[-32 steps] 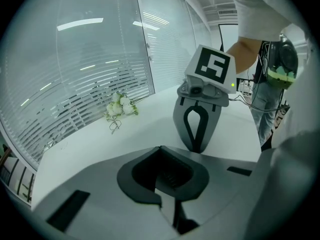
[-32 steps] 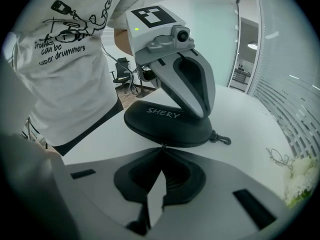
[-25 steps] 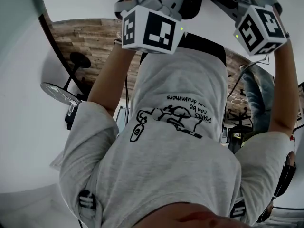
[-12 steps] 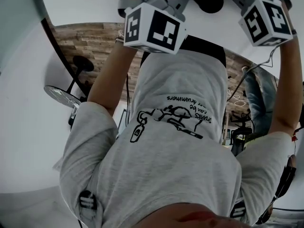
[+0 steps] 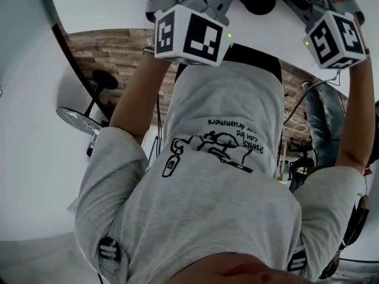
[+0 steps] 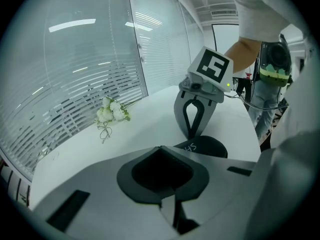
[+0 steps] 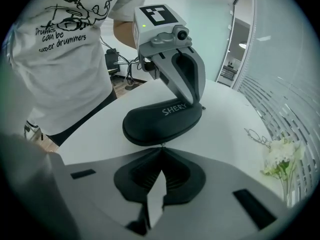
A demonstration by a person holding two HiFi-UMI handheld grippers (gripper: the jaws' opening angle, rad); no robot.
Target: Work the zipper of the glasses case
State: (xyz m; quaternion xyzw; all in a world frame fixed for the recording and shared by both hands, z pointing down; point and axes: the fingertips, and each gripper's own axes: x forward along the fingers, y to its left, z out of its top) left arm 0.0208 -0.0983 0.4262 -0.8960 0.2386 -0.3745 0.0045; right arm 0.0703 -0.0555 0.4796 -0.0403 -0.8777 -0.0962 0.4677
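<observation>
- A black zip-up glasses case (image 7: pixel 160 120), printed with the word SHERY, lies flat on a white table (image 7: pixel 225 114), just in front of both grippers.
- Its two halves look pressed together and the seam along the near edge shows no gap, so the zip appears fully closed.
- A tiny metal zipper pull (image 7: pixel 163 144) hangs from that near edge.
- The right gripper (image 7: pixel 161 150) has its jaws closed, with the tips meeting right at the pull. They seem to be pinching it, though the pull is very small.
- The left gripper (image 6: pixel 160 147) also has its jaws closed. In the right gripper view its tips press down on the far end of the case, seemingly to steady it.
- Judged progress: the case is held and the pull is taken, but dragging the slider around the edge is all still to do.
- A pair of thin-framed spectacles (image 7: pixel 257 136) lies on the table well apart from the case.
- A small bunch of white flowers (image 6: pixel 112 113) lies near the window blinds.
- The head view shows mostly the person's grey printed T-shirt (image 5: pixel 219 176).
</observation>
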